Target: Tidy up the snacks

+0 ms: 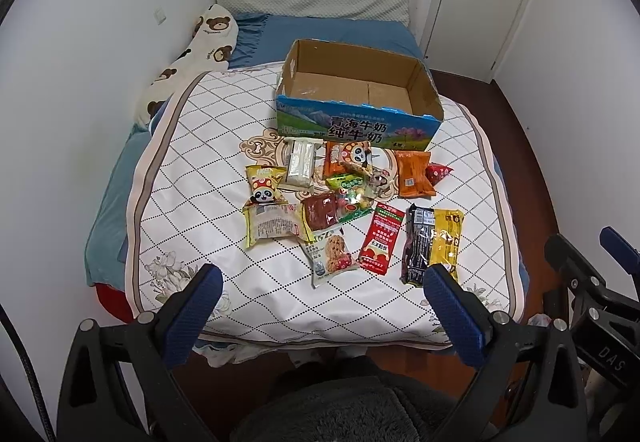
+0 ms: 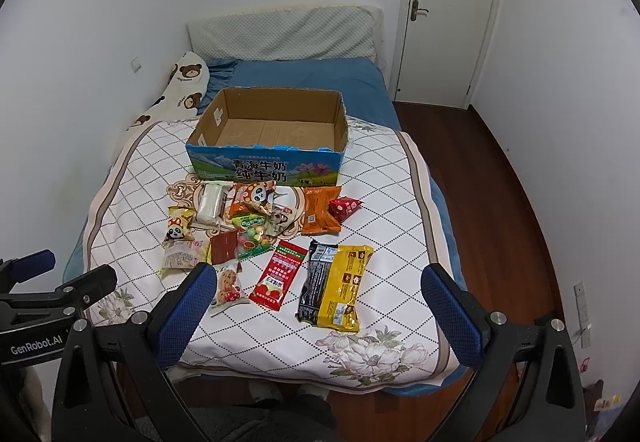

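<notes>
An open, empty cardboard milk box (image 1: 356,82) (image 2: 276,128) stands on the white quilt. Several snack packets lie in front of it: a black-and-yellow pack (image 1: 434,242) (image 2: 338,284), a red sachet (image 1: 380,238) (image 2: 280,274), an orange bag (image 1: 414,174) (image 2: 320,216), a cookie packet (image 1: 332,254) (image 2: 228,284), a yellow panda packet (image 1: 264,184) (image 2: 178,226). My left gripper (image 1: 320,282) is open and empty above the quilt's near edge. My right gripper (image 2: 320,282) is open and empty, also short of the snacks.
A bear-print pillow (image 1: 192,54) (image 2: 184,86) lies at the bed's left along the wall. A white door (image 2: 448,10) stands at the back right. Wooden floor (image 2: 500,202) runs along the bed's right side. The other gripper shows at the right edge of the left wrist view (image 1: 592,282).
</notes>
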A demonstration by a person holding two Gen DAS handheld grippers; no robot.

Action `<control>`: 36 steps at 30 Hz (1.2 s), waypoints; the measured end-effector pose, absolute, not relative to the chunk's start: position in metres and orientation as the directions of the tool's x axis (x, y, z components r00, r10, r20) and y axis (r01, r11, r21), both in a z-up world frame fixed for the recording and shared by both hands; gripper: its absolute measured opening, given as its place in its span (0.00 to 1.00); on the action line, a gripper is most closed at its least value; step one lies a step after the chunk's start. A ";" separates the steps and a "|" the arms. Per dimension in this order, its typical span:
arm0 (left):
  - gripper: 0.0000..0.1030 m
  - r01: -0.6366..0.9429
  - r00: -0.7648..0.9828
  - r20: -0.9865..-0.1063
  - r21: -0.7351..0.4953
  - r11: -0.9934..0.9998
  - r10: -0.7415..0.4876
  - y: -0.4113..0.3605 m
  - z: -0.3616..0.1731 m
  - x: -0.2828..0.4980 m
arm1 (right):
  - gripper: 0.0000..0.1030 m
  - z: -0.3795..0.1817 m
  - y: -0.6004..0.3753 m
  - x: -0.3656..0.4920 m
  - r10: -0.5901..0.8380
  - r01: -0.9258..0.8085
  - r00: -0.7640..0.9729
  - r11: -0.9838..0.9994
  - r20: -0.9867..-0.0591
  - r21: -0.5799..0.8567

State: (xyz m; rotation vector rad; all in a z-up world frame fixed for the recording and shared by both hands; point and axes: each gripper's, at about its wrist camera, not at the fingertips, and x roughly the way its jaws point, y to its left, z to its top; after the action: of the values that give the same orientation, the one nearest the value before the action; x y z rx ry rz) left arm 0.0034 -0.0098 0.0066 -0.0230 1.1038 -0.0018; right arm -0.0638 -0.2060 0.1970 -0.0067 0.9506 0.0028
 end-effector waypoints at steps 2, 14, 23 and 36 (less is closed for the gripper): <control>1.00 -0.013 0.450 -0.893 -0.018 1.000 -0.010 -0.009 0.008 0.005 | 1.00 0.197 -0.205 -0.064 0.000 -0.003 0.579 1.000 -0.815 -0.002; 1.00 -0.017 0.448 -0.894 -0.014 1.000 -0.005 -0.007 0.008 0.008 | 1.00 0.196 -0.203 -0.059 0.008 -0.009 0.570 1.000 -0.822 0.003; 1.00 -0.014 0.447 -0.895 -0.019 1.000 -0.011 -0.005 0.007 0.010 | 1.00 0.193 -0.202 -0.056 0.002 -0.001 0.570 1.000 -0.822 0.002; 1.00 -0.011 0.446 -0.895 -0.016 1.000 -0.009 -0.006 0.006 0.013 | 1.00 0.193 -0.202 -0.054 0.005 0.000 0.569 1.000 -0.822 0.007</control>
State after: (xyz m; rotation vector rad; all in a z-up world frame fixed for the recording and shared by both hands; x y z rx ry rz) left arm 0.0130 -0.0058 0.0062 -0.0201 1.1085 0.0008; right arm -0.0536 -0.2023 0.1934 0.0059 0.9656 0.0032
